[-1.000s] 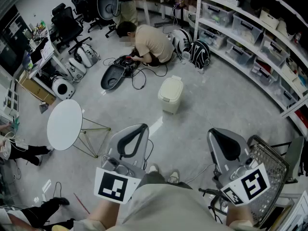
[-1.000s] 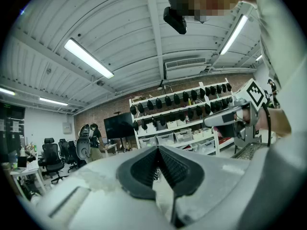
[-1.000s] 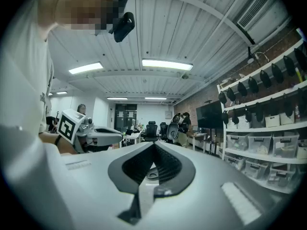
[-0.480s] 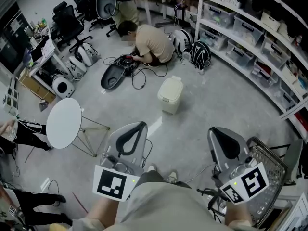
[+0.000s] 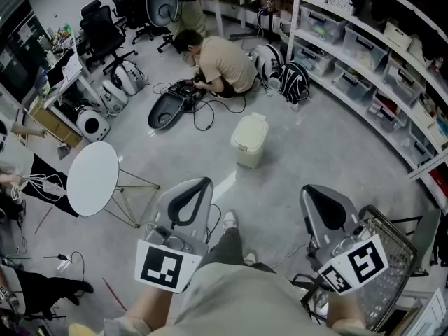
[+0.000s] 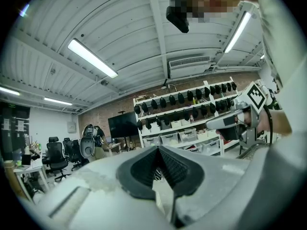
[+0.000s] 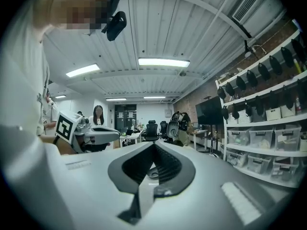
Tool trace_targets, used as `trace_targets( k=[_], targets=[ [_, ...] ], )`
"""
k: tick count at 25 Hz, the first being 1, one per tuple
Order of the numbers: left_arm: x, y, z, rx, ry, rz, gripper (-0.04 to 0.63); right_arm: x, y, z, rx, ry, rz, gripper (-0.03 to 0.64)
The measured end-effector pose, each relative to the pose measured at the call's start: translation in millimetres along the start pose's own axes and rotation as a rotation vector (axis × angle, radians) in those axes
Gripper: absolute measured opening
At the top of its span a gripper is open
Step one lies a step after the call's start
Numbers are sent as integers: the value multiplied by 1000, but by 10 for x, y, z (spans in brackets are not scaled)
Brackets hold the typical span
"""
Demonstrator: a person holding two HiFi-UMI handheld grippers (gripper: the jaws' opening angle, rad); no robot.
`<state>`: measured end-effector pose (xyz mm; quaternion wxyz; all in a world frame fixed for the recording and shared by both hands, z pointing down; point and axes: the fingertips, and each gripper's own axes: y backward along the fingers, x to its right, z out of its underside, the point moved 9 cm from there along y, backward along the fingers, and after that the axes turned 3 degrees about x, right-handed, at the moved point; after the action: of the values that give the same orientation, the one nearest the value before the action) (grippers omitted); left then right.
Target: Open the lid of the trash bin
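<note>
The cream trash bin (image 5: pixel 250 141) stands on the grey floor in the middle of the head view, its lid down. Both grippers are held close to my body, well short of the bin and pointing up and forward. My left gripper (image 5: pixel 199 186) is shut with nothing in it; its own view shows the jaws (image 6: pixel 157 151) meeting at the tip. My right gripper (image 5: pixel 316 194) is likewise shut and empty, and in its own view the jaws (image 7: pixel 154 146) are closed together. The bin does not appear in either gripper view.
A round white table (image 5: pixel 93 179) on thin legs stands at the left. A person (image 5: pixel 222 63) crouches beyond the bin over an open case with cables. Shelves with boxes (image 5: pixel 371 40) line the right; a wire basket (image 5: pixel 393 257) sits by my right gripper.
I have stepped forward, one shoe now showing ahead between the grippers. Bystanders at the left edge have shifted. Both grippers keep the same pose and stay shut.
</note>
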<state>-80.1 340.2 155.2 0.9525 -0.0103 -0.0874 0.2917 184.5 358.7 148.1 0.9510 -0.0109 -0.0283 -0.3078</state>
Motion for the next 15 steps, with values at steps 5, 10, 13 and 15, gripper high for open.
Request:
trace_targets(
  k=[5, 10, 13, 15],
  targets=[
    [-191, -244, 41, 13, -3, -4, 2, 183, -281, 40, -8, 2, -5, 3],
    [-524, -637, 151, 5, 8, 6, 2, 423, -734, 78, -23, 1, 6, 3],
    [-792, -943, 196, 4, 18, 5, 2, 606, -1086, 85, -36, 4, 10, 3],
    [-984, -1148, 209, 9, 21, 7, 2, 720, -1348, 84, -44, 2, 9, 3]
  ],
)
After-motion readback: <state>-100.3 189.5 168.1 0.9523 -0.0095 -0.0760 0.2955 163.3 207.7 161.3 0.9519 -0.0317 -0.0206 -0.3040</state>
